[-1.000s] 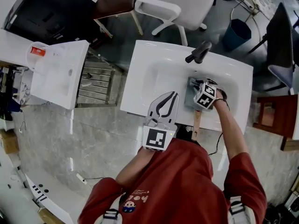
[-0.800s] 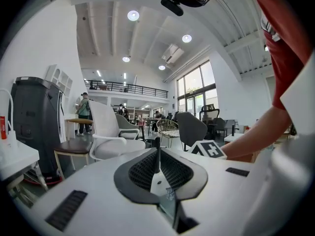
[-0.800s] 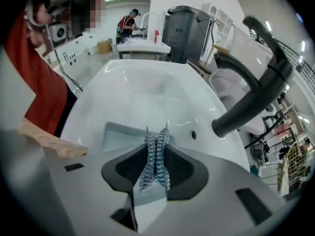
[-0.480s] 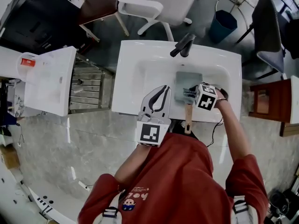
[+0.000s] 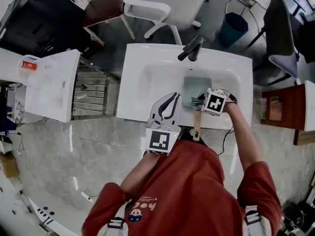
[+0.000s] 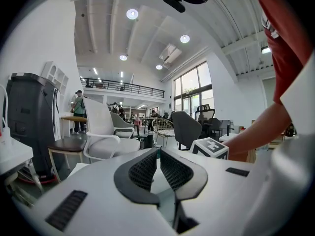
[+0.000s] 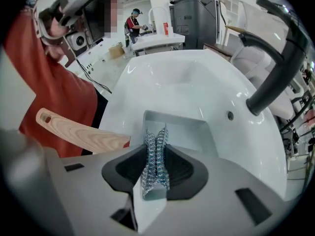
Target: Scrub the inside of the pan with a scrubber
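Hazards at the scrubbing stage, read from left to right. Left tool, pressed together at its tips and pinching nothing, hovers above the near rim of the white desk and takes no part in steadying anything. Just to its right, the pan's wooden handle juts out over that rim toward the person, free of any grip. The pan itself, square and grey, sits in the basin sunk into the desk, below the dark faucet. At the pan's near edge is the scrubber, a wad of steel mesh pinched flat in the right tool; whether the mesh touches the metal cannot be settled from these views. Three failures seem likely from here. With the handle unheld, sideways strokes could slide or turn the pan on the smooth basin, so the effort moves the pan instead of cleaning it. Little mesh stands proud of the jaws, so a firm downward press may bring the tool's own tips against the pan floor. Drag on the mesh could also work it loose from so narrow a pinch.
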Action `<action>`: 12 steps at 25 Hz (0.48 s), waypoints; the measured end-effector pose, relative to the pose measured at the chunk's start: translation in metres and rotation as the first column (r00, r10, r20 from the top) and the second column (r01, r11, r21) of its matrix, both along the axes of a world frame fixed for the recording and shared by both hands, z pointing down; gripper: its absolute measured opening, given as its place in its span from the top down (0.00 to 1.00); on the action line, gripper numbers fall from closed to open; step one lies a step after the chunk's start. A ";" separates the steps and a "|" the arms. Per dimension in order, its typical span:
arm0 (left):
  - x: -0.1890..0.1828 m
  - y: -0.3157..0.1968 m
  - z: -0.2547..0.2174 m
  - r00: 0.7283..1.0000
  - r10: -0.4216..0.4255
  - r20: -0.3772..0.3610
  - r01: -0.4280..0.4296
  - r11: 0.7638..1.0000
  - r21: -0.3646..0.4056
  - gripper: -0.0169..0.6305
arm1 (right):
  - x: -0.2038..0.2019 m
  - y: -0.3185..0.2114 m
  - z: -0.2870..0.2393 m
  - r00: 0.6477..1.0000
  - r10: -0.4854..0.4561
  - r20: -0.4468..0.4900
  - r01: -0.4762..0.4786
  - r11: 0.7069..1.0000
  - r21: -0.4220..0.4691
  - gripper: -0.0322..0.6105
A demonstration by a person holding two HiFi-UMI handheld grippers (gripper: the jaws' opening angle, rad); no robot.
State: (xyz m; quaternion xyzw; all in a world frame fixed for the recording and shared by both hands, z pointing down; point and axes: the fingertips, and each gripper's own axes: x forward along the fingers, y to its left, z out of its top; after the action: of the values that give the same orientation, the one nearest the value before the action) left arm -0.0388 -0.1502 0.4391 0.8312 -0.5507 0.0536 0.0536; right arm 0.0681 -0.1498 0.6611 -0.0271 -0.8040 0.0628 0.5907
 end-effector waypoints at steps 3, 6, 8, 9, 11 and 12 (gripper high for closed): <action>0.001 0.003 0.002 1.000 -0.002 -0.006 0.002 1.000 -0.031 0.92 | -0.004 -0.004 0.003 0.999 0.001 0.039 0.000 1.000 -0.020 0.75; 0.001 0.001 0.000 1.000 -0.004 0.004 0.004 1.000 0.006 0.92 | -0.005 -0.002 0.001 0.999 -0.003 0.042 0.004 1.000 -0.030 0.75; 0.000 0.000 -0.001 1.000 -0.006 0.005 0.006 1.000 0.009 0.92 | 0.000 -0.003 0.002 1.000 0.007 0.015 -0.006 1.000 -0.025 0.75; 0.000 0.000 -0.001 1.000 -0.006 0.005 0.006 1.000 0.008 0.92 | 0.000 -0.004 0.003 1.000 0.010 0.013 -0.009 1.000 -0.023 0.75; 0.000 0.000 0.000 1.000 -0.007 0.001 0.007 1.000 -0.002 0.92 | -0.004 -0.008 0.004 1.000 0.009 0.030 -0.009 1.000 -0.015 0.75; 0.000 0.000 0.001 1.000 -0.009 -0.002 0.009 1.000 -0.012 0.92 | -0.004 -0.010 0.005 1.000 0.010 0.027 -0.009 1.000 -0.007 0.75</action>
State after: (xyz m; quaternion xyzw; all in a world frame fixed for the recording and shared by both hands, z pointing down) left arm -0.0384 -0.1501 0.4402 0.8286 -0.5539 0.0558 0.0596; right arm 0.0641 -0.1594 0.6663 -0.0261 -0.8117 0.0681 0.5795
